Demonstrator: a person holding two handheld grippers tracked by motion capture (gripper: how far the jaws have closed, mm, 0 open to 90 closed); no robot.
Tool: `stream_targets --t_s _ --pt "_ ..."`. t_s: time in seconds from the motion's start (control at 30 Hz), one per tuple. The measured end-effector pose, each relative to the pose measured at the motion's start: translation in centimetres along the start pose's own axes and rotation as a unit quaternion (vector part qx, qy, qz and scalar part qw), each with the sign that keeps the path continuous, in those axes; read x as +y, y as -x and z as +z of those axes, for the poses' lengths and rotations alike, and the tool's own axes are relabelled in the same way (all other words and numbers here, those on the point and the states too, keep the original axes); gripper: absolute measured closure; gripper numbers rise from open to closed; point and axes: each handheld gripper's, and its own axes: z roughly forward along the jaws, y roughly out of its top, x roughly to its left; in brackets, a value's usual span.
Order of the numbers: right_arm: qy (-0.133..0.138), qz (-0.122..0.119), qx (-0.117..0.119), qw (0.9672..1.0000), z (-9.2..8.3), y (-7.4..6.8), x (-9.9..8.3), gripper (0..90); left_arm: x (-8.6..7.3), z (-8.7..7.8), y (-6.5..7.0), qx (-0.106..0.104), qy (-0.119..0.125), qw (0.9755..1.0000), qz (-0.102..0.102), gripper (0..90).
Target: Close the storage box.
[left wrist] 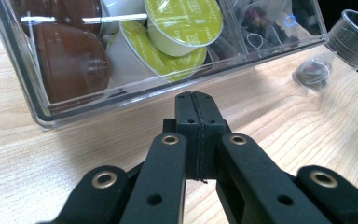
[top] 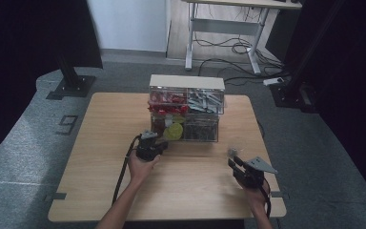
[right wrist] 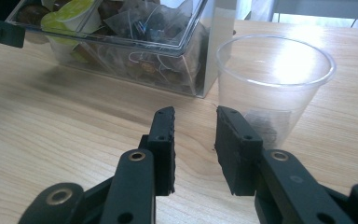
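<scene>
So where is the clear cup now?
The clear cup stands on the table, right of the organizer, just ahead of the right gripper.

Your left gripper point(left wrist: 196, 100) has its two black jaws pressed flat together with nothing between them, their tips just short of the front wall of the clear plastic organiser box point(left wrist: 42, 109). Straight beyond the tips, behind that wall, lie green-lidded capsules point(left wrist: 184, 21), and up to the left of the jaws sit brown capsules point(left wrist: 70, 60). Far to the upper right of the jaws, a clear plastic cup point(left wrist: 354, 32) stands on the wooden table point(left wrist: 37, 158), with a small sachet point(left wrist: 313, 73) just beside it.
</scene>
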Motion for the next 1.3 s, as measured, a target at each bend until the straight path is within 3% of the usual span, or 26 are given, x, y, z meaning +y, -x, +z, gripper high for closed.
stream_targets --t_s 0.33,0.67,0.83,1.0,1.13,1.2,1.3 --pt "-0.003 -0.005 0.010 0.9999 0.3 -0.5 -0.1 65.5 -1.0 -1.0 0.0 0.008 0.002 0.9998 0.020 86.3" --pt "-0.008 0.005 0.017 0.9998 0.1 -0.6 -0.4 57.7 -3.3 -3.0 -0.2 0.023 0.019 0.9987 0.042 68.9" --pt "-0.014 0.011 0.020 0.9997 -0.1 -0.7 -0.6 52.0 -4.7 -3.9 -1.1 0.037 -0.004 0.9983 0.045 59.8" --pt "-0.020 0.013 0.020 0.9995 -0.7 -0.8 -1.2 47.5 -6.0 -5.2 -1.8 0.052 -0.009 0.9976 0.043 57.9" --pt "-0.023 0.017 0.013 0.9995 -1.5 -0.9 -2.0 46.0 -6.9 -6.0 -2.0 0.050 -0.005 0.9979 0.042 58.7" --pt "-0.027 0.020 0.010 0.9994 -1.8 -0.8 -2.3 45.7 -7.1 -6.2 -1.9 0.054 -0.018 0.9971 0.050 57.4" --pt "-0.029 0.022 0.003 0.9993 -2.4 -0.4 -2.8 45.4 -7.4 -6.7 -1.9 0.065 -0.019 0.9960 0.059 56.7"
